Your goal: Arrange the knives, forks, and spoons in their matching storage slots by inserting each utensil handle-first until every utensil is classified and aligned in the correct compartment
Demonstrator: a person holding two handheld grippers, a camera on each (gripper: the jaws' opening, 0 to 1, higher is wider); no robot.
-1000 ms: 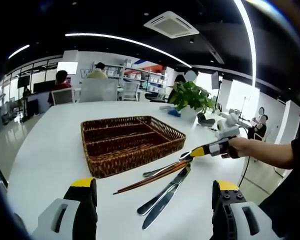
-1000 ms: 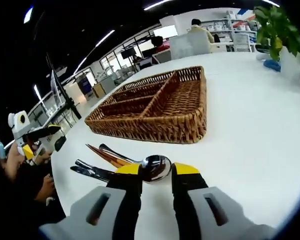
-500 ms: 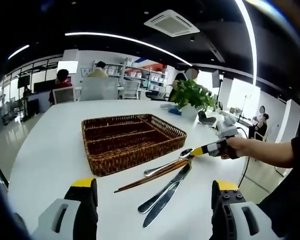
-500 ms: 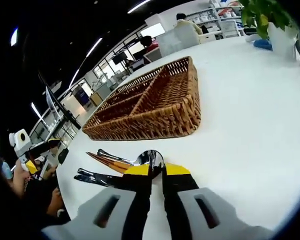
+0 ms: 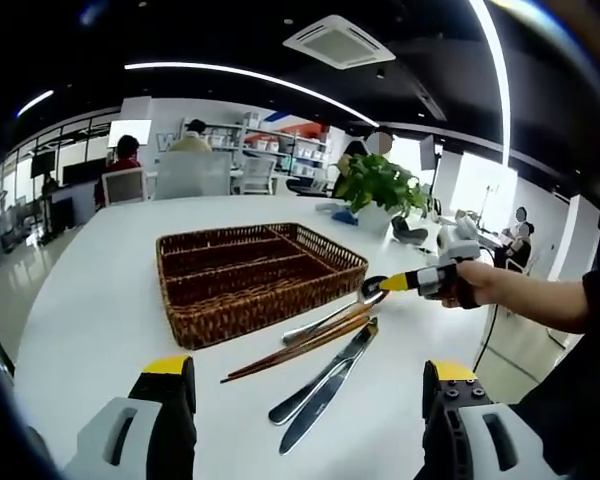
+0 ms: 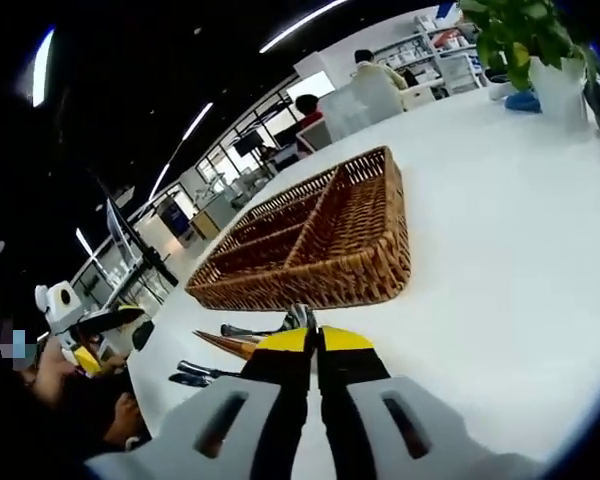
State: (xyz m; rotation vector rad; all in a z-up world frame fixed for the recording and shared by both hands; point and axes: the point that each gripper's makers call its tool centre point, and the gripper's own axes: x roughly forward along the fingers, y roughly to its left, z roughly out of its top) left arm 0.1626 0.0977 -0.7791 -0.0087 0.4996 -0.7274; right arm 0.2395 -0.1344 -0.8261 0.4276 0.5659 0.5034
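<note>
Beside woven wicker basket (image 5: 255, 275), shiny steel spoon (image 5: 332, 318)

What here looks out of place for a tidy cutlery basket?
The wicker basket has bare slots, while two knives and chopsticks lie loose, crisscrossed, on the white table beside it. The right gripper grips a spoon.

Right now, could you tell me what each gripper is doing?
Left gripper: open, holding nothing.
Right gripper: shut on the spoon.

Basket (image 5: 248, 280): brown woven wicker. Table (image 5: 90, 300): plain white. Spoon (image 5: 332, 316): shiny silver. Chopsticks (image 5: 290, 350) beside basket: reddish-brown.
</note>
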